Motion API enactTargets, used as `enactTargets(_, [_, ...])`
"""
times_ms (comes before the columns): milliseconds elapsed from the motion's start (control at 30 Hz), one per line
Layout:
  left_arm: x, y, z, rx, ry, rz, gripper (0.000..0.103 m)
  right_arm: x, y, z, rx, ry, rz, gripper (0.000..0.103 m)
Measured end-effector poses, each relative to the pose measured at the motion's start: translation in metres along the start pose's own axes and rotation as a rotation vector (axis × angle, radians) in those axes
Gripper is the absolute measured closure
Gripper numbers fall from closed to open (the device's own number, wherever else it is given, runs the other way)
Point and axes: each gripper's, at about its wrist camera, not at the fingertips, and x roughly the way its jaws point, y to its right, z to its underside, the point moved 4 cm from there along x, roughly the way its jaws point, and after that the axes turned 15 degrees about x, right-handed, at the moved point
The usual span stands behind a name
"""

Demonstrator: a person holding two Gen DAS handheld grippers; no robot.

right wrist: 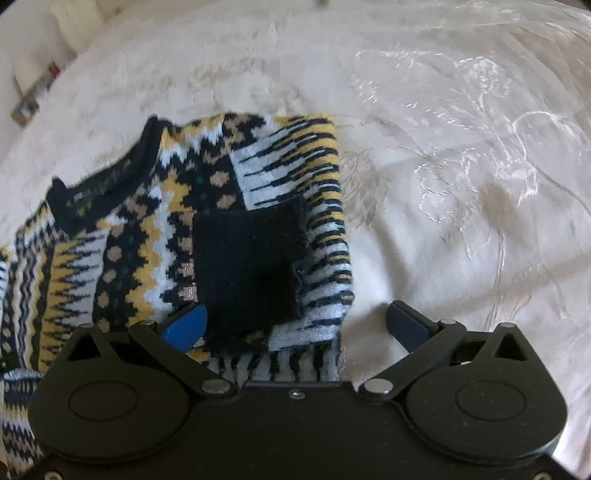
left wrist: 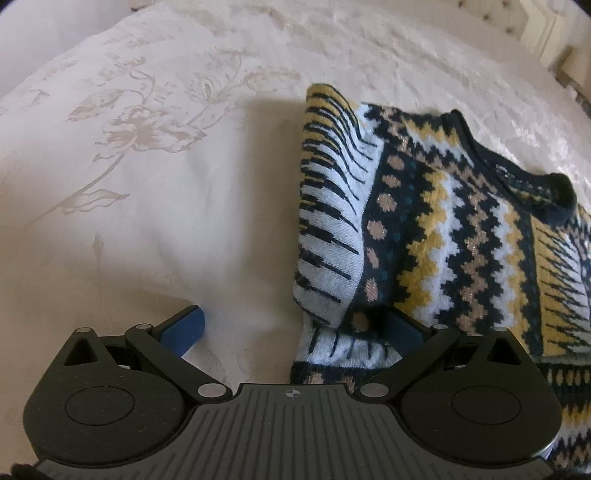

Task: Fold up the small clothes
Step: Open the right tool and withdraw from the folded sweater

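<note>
A small knitted sweater (left wrist: 436,229) with navy, yellow, white and tan zigzag bands lies on a cream bedspread (left wrist: 147,184). Its left sleeve (left wrist: 332,206) is folded in over the body. My left gripper (left wrist: 295,325) is open, low over the sweater's left edge, one blue finger on the bedspread and the other over the knit. In the right wrist view the sweater (right wrist: 147,240) has its right sleeve folded in, with the navy cuff (right wrist: 247,266) on top. My right gripper (right wrist: 295,325) is open, straddling the sweater's right edge just behind that cuff.
The bedspread (right wrist: 461,184) has a raised floral pattern and spreads wide on both sides of the sweater. A padded headboard (left wrist: 535,33) shows at the far right of the left wrist view. Some small items (right wrist: 29,99) sit off the bed's edge.
</note>
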Motion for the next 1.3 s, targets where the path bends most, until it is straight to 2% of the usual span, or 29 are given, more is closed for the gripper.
enactTargets(67, [-0.002, 0.001, 0.004, 0.0, 0.025, -0.005, 0.0, -0.003, 0.003, 0.004, -0.001, 0.027, -0.022, 0.0])
enactTargets(133, [-0.003, 0.0, 0.005, 0.0, 0.04, 0.001, 0.0, -0.005, 0.005, 0.007, -0.023, 0.018, -0.024, 0.0])
enactTargets(333, [-0.003, -0.003, 0.001, 0.028, 0.019, 0.023, 0.0, -0.017, 0.005, 0.013, -0.037, -0.007, 0.016, 0.0])
enactTargets(500, [-0.006, -0.003, 0.001, 0.058, 0.019, 0.049, 0.0, -0.037, 0.01, 0.039, -0.081, 0.006, 0.058, 0.0])
enactTargets(600, [-0.015, -0.004, 0.007, 0.068, 0.02, 0.071, 0.002, -0.054, 0.017, 0.056, -0.048, 0.028, 0.06, 0.0])
enactTargets(833, [-0.041, -0.008, 0.037, 0.106, 0.037, 0.092, 0.002, -0.082, 0.03, 0.097, -0.004, 0.024, 0.08, 0.0])
enactTargets(1000, [-0.06, -0.01, 0.066, 0.109, 0.018, 0.105, 0.002, -0.097, 0.04, 0.118, 0.023, 0.01, 0.071, 0.0])
enactTargets(1300, [-0.095, 0.002, 0.119, 0.1, -0.004, 0.078, 0.002, -0.111, 0.065, 0.151, 0.024, -0.033, -0.002, 0.0])
